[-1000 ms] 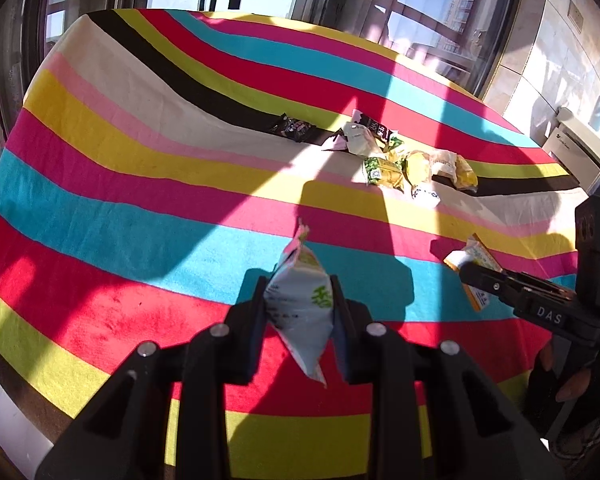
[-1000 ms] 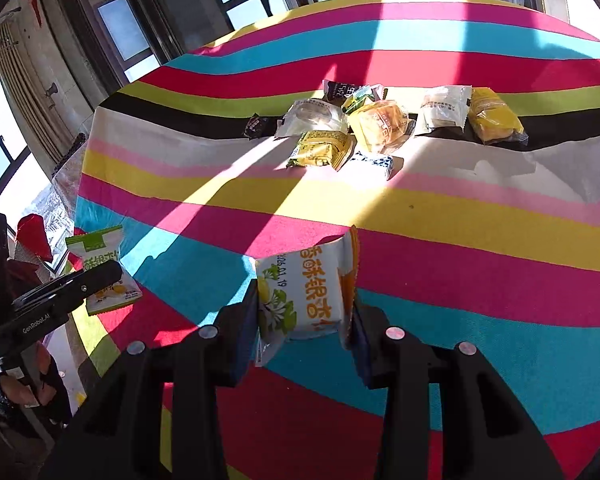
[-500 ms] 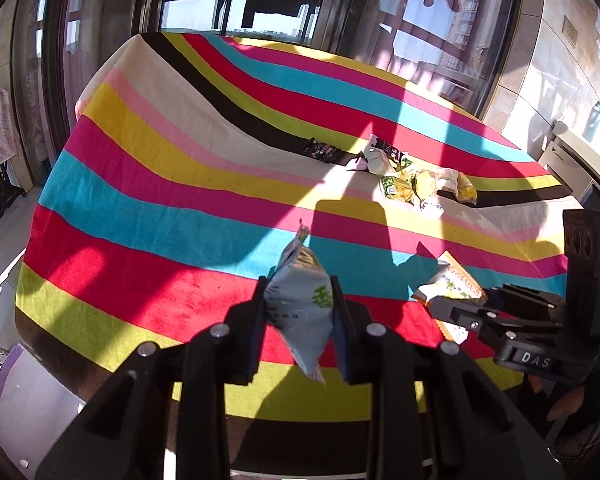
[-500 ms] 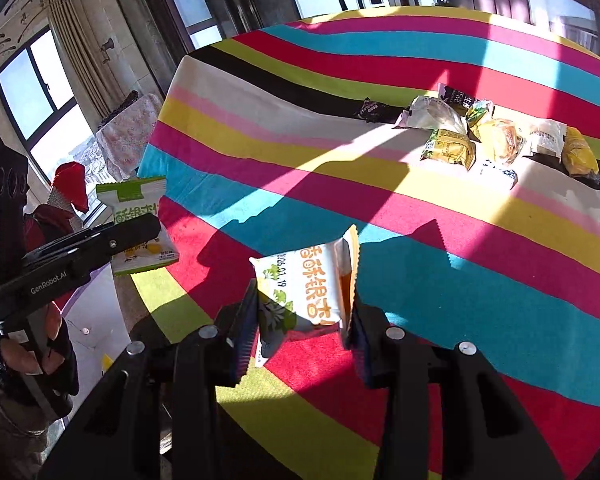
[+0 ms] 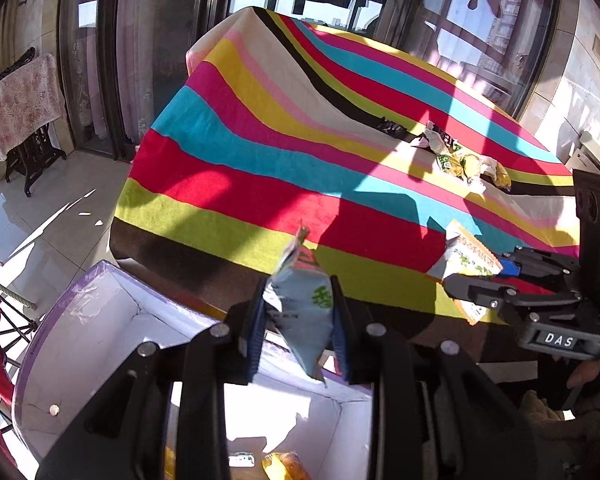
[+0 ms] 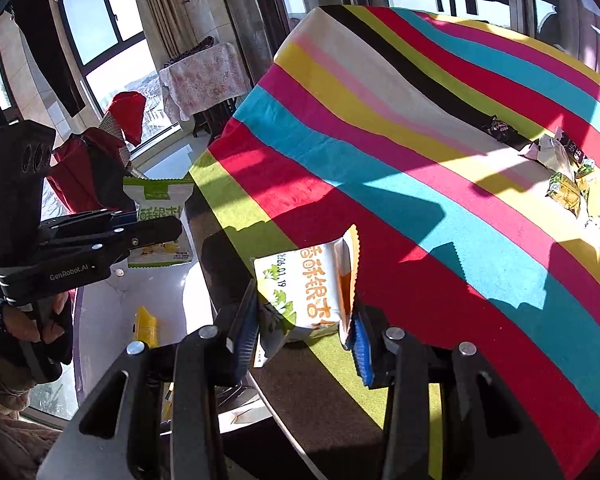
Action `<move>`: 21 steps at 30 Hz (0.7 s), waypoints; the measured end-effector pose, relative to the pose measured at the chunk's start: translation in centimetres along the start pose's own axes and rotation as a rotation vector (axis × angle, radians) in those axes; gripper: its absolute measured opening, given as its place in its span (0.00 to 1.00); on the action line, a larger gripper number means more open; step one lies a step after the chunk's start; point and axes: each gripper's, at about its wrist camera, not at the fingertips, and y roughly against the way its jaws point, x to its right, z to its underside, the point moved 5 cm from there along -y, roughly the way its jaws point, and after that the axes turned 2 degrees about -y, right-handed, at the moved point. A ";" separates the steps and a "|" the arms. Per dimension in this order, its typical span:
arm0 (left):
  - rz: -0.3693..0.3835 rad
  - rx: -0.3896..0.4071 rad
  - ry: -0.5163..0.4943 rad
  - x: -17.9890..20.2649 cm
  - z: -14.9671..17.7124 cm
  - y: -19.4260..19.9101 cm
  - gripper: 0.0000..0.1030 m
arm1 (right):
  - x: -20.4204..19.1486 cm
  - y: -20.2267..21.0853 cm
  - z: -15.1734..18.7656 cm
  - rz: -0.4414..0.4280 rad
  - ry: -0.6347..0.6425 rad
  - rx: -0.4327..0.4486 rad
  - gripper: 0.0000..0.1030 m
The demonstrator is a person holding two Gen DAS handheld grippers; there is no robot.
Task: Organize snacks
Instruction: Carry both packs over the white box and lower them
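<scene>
your left gripper [image 5: 298,334] is pinching a green-and-white snack packet [image 5: 305,312] between its blue pads; the packet stands edge-on in the jaws, its crimped top poking up ahead of the fingertips and its lower corner hanging below them. directly beneath that gripper sits an open white box with a purple rim [image 5: 80,292], and a yellow packet [image 5: 286,466] lies on the box floor under the gripper's body.

your right gripper [image 6: 306,338] is pinching an orange-and-white snack packet [image 6: 312,284], held broadside with its printed face toward the camera, rising above the fingertips. below and ahead of this gripper is the near edge of the counter, covered by a striped cloth [image 6: 420,160]. the box lies to its left, lower down, next to the counter edge.

the remaining snacks, a small pile of packets [image 5: 464,160], lie on the cloth far ahead and to the right of the left gripper, well apart from both grippers. in the right wrist view the same pile sits at the far right edge.

each gripper shows in the other's view, gripping its packet.
</scene>
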 end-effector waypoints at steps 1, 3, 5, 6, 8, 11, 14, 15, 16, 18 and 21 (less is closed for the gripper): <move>-0.006 -0.009 0.008 -0.6 0.6 0.3 0.28 | -1.1 -0.3 0.1 -0.008 0.032 -0.009 0.39; -0.025 -0.028 0.022 -1.8 2.0 0.9 0.28 | -3.4 -0.8 0.4 -0.026 0.107 -0.028 0.39; -0.049 -0.048 0.031 -3.1 3.2 1.4 0.28 | -5.6 -1.4 0.9 -0.042 0.180 -0.046 0.39; -0.065 -0.059 0.038 -3.9 3.9 1.5 0.28 | -6.7 -1.7 1.2 -0.050 0.214 -0.056 0.39; -0.100 -0.078 0.058 -5.3 5.2 1.8 0.28 | -8.6 -2.4 1.8 -0.074 0.274 -0.079 0.39; -0.171 -0.111 0.091 -7.6 6.8 2.0 0.29 | -11.2 -3.1 3.1 -0.138 0.345 -0.126 0.43; -0.409 -0.230 0.193 -11.8 8.8 0.5 0.48 | -13.5 -3.0 4.2 -0.261 0.366 -0.155 0.68; -0.441 -0.252 0.276 -13.2 9.5 0.3 0.55 | -13.9 -2.7 4.3 -0.279 0.365 -0.149 0.82; -0.425 -0.258 0.365 -14.2 10.0 0.1 0.64 | -14.1 -2.4 4.3 -0.276 0.372 -0.130 0.83; -0.420 -0.253 0.473 -15.2 10.4 0.0 0.69 | -13.5 -2.1 4.1 -0.236 0.374 -0.112 0.83; -0.480 -0.206 0.444 -14.2 9.0 0.2 0.78 | -10.2 -1.8 3.0 -0.171 0.272 -0.082 0.83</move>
